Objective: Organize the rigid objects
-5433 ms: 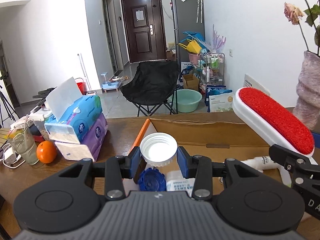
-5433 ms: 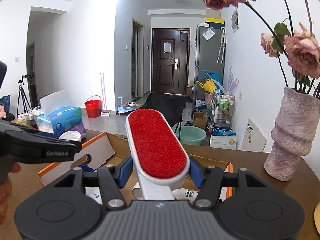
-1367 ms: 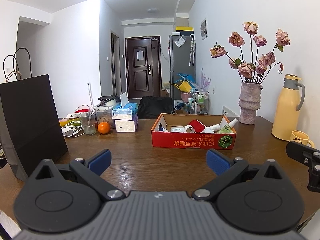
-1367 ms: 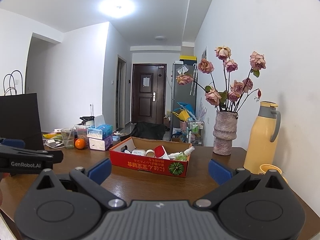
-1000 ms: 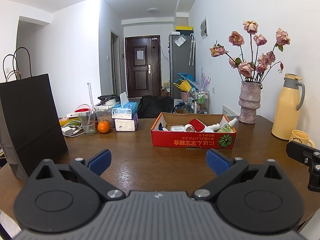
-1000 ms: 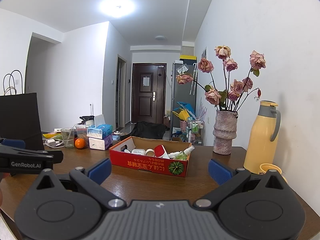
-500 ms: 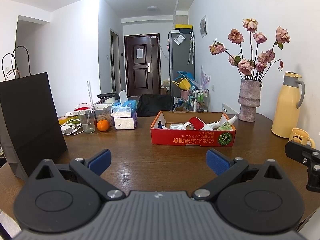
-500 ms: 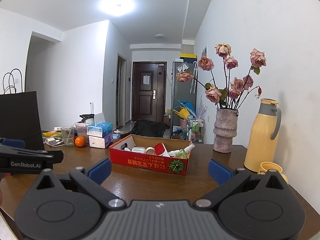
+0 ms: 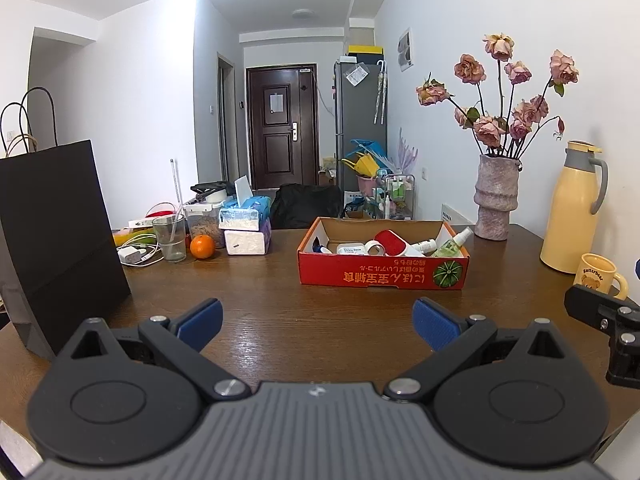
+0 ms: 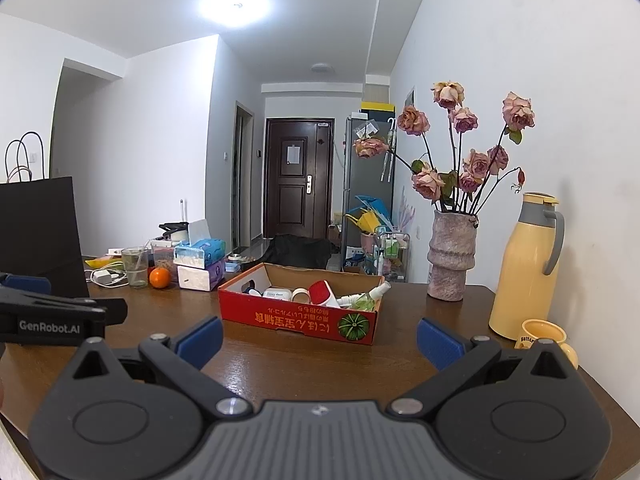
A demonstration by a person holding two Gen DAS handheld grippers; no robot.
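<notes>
Left gripper [image 9: 316, 322] and right gripper [image 10: 318, 336] both spread wide, holding nothing, above brown wooden table [image 9: 280, 320]; red cardboard box [image 9: 382, 276] of small items sits well ahead.

A dark brown wooden tabletop [image 9: 280, 320] carries a red cardboard box [image 9: 382, 276] at its middle, a black paper bag [image 9: 52, 240] at left, a round orange [image 9: 201, 247], a clear drinking glass [image 9: 170, 238], stacked tissue packs [image 9: 245, 232], a grey-pink ribbed vase [image 9: 494, 198], a yellow thermos jug [image 9: 570, 208] and a yellow mug [image 9: 598, 274].
</notes>
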